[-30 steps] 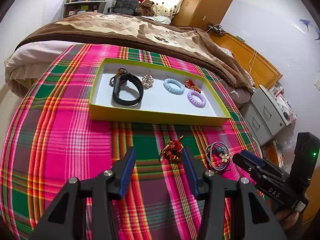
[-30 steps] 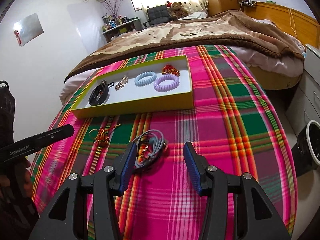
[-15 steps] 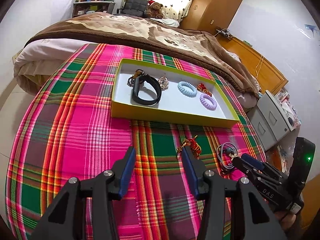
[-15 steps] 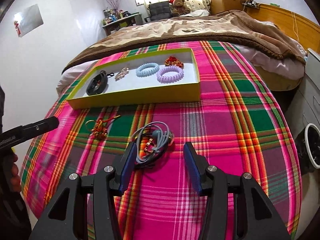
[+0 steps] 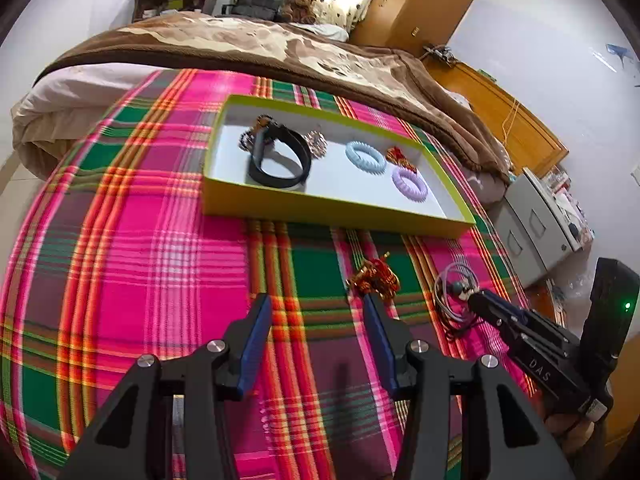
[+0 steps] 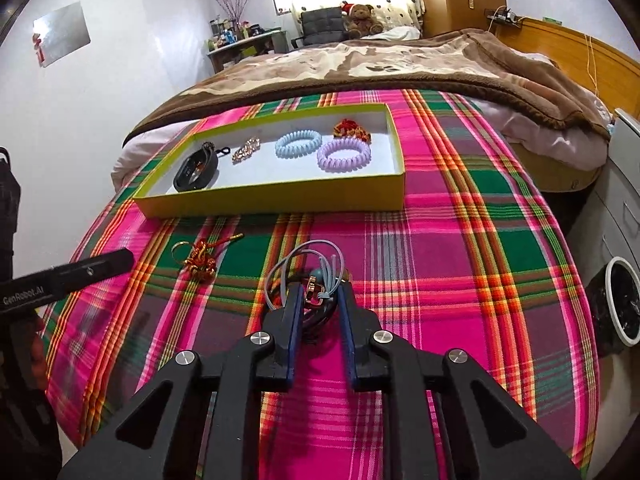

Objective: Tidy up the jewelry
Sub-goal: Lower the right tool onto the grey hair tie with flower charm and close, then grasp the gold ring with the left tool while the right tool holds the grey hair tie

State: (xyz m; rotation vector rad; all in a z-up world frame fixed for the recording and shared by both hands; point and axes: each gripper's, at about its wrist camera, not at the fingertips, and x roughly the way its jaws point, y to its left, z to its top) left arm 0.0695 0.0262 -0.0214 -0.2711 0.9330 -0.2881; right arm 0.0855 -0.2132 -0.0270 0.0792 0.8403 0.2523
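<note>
While six pieces lay in the tray [image 6: 280, 202], right gripper [image 6: 319, 305] pinched the cord [image 6: 320, 276]; left gripper [image 5: 318, 320] gaped; knot [image 6: 200, 258] remained on the cloth [image 6: 460, 280].

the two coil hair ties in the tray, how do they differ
The blue coil tie is pale blue; the purple coil tie is lilac. The blue one lies nearer the middle of the yellow tray; the purple one sits nearer the tray's right end and front wall. The purple one lies right beside the red and gold ornament; the blue one is further from it. Both are spiral rings lying flat on the tray's white floor.
</note>
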